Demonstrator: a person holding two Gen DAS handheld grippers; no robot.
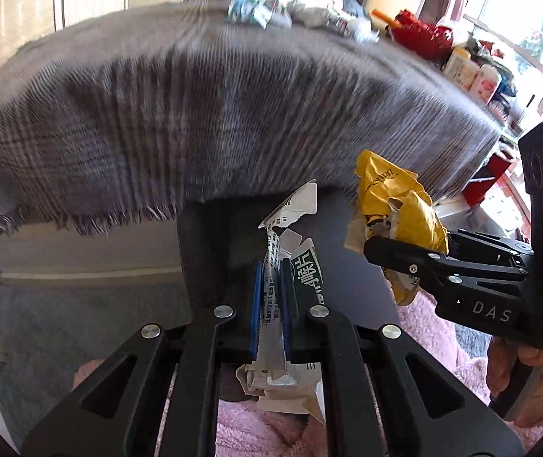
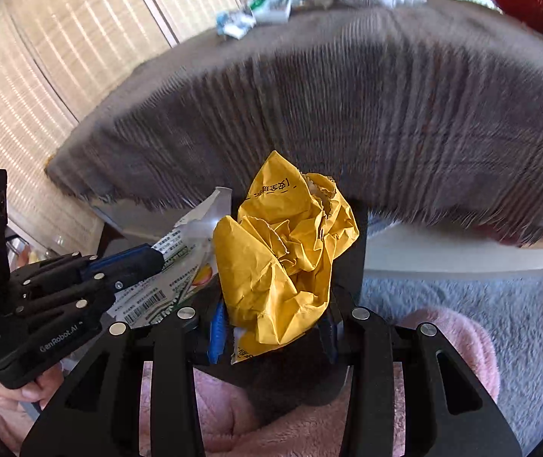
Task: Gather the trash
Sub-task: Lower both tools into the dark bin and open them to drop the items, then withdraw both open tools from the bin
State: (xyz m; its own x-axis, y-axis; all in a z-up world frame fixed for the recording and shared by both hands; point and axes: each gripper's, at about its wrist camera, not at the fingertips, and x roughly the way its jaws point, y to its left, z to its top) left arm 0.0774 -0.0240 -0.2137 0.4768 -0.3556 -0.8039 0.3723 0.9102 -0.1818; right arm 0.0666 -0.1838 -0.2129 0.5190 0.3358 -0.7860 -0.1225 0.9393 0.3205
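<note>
My left gripper (image 1: pixel 271 266) is shut on a flattened white and green wrapper (image 1: pixel 273 304) with printed text, held below the table's edge. It also shows in the right wrist view (image 2: pixel 157 255), with the wrapper (image 2: pixel 164 285) in it. My right gripper (image 2: pixel 275 320) is shut on a crumpled yellow paper bag (image 2: pixel 282 259); in the left wrist view the right gripper (image 1: pixel 378 247) and the bag (image 1: pixel 397 198) are to the right of the wrapper. More crumpled trash (image 1: pixel 256 7) lies at the table's far side.
A grey plaid cloth (image 1: pixel 195 106) with a fringed edge covers the table ahead. A dark container (image 1: pixel 347 228) stands below both grippers. Red items (image 1: pixel 423 34) and bottles (image 1: pixel 469 72) sit far right. Grey carpet (image 2: pixel 461 304) and pink fleece (image 2: pixel 271 430) lie below.
</note>
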